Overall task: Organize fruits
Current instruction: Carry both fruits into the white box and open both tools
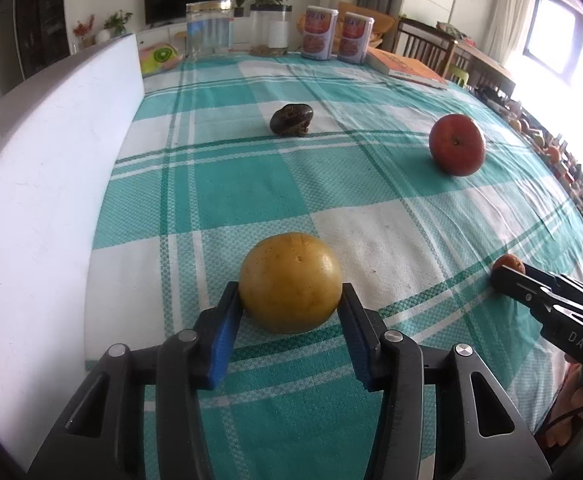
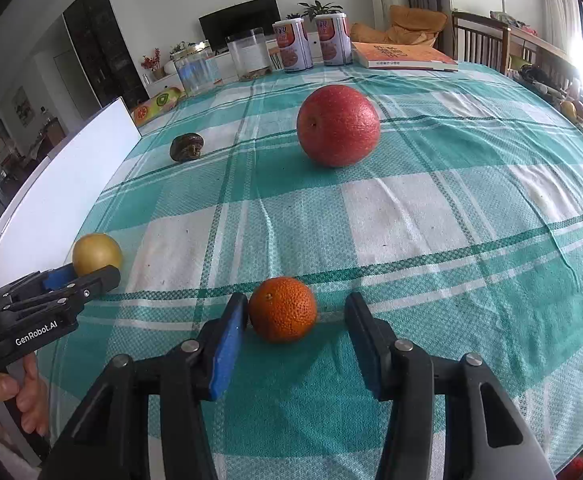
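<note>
My left gripper (image 1: pixel 290 294) is shut on a yellow round fruit (image 1: pixel 290 282), which rests on the checked tablecloth; it also shows in the right wrist view (image 2: pixel 96 254). My right gripper (image 2: pixel 296 306) is open around a small orange mandarin (image 2: pixel 282 309); the left pad touches it and a gap remains on the right. A large red-orange fruit (image 1: pixel 457 145) (image 2: pixel 338 125) lies farther back. A dark brown fruit (image 1: pixel 291 119) (image 2: pixel 187 146) lies at the back left.
A white board (image 1: pixel 47 184) stands along the table's left edge. Two clear jars (image 1: pixel 209 30), two red cans (image 1: pixel 318 32) and an orange book (image 1: pixel 407 67) line the far edge. Chairs (image 2: pixel 479 42) stand beyond the right side.
</note>
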Demonstrator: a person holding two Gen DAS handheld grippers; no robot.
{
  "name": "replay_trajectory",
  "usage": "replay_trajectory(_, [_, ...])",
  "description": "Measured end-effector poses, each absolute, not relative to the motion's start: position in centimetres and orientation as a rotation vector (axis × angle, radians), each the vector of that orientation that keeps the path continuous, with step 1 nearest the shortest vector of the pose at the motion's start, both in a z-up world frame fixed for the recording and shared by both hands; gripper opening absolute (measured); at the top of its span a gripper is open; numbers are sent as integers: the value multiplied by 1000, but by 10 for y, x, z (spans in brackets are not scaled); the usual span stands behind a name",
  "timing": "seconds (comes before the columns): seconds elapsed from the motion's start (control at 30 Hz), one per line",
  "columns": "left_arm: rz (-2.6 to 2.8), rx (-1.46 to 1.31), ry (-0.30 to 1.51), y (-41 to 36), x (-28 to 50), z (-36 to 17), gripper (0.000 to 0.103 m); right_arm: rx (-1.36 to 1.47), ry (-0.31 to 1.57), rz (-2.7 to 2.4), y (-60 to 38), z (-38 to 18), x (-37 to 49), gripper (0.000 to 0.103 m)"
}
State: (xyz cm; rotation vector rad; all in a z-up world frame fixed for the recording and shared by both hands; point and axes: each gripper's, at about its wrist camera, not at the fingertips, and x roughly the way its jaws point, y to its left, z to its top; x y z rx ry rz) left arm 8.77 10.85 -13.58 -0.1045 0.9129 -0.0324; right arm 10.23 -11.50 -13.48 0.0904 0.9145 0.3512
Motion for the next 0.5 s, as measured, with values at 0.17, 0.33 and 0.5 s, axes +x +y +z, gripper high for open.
replay_trajectory(0.17, [-76, -244, 920, 115, 69, -125, 49, 150, 886, 389, -122, -127, 95, 31])
replay_trajectory(0.33, [-299, -402, 1000, 111, 32, -101, 49, 491, 1044, 513, -131, -140, 96, 31])
replay_trajectory(0.5, [-330, -474, 908, 150, -9, -41, 49, 410, 1029, 745, -50, -92, 80, 31])
